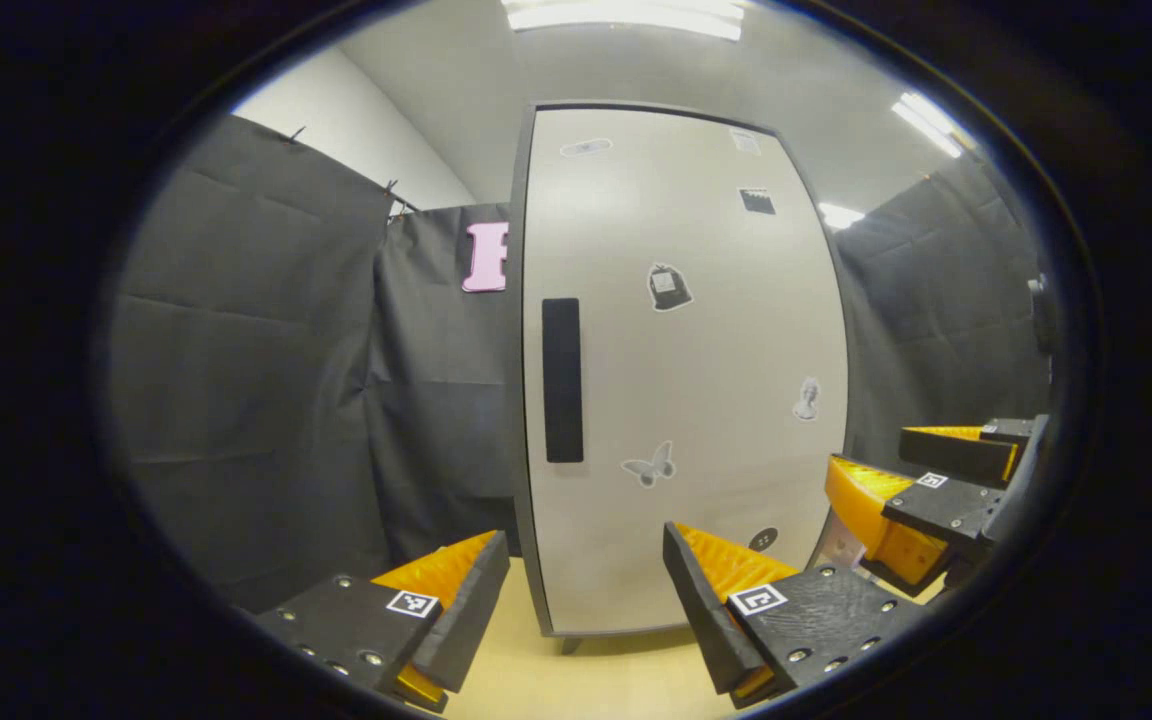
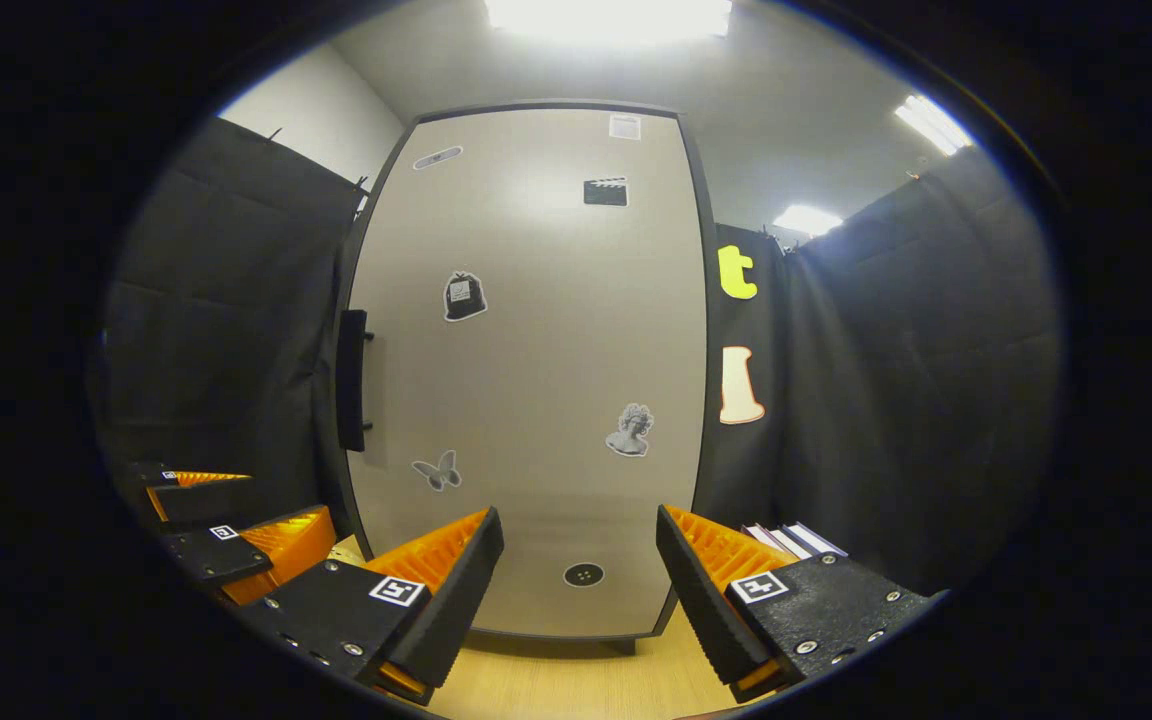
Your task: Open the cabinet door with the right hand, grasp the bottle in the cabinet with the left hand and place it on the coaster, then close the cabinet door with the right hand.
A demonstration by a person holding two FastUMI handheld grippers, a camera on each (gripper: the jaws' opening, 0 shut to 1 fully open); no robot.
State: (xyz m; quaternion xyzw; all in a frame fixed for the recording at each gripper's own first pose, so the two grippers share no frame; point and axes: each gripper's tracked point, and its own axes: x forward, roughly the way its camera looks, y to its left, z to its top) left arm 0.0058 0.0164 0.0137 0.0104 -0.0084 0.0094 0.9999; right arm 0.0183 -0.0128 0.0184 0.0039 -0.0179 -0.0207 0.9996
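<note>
Right gripper view: right tongs gape wide before the shut cabinet door. Its stiff handle, up-left, looks the best hold. Left tongs wide too.

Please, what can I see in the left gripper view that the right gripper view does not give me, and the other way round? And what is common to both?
Particular to the left gripper view: the door handle seen face-on as a flat dark bar, and the right gripper off to the right.

Particular to the right gripper view: the handle seen side-on, standing off the door; the left gripper at lower left; what looks like a stack of books beside the cabinet.

Shared: the closed cabinet door with its butterfly sticker, the wooden tabletop, and each view's own gripper open.
</note>
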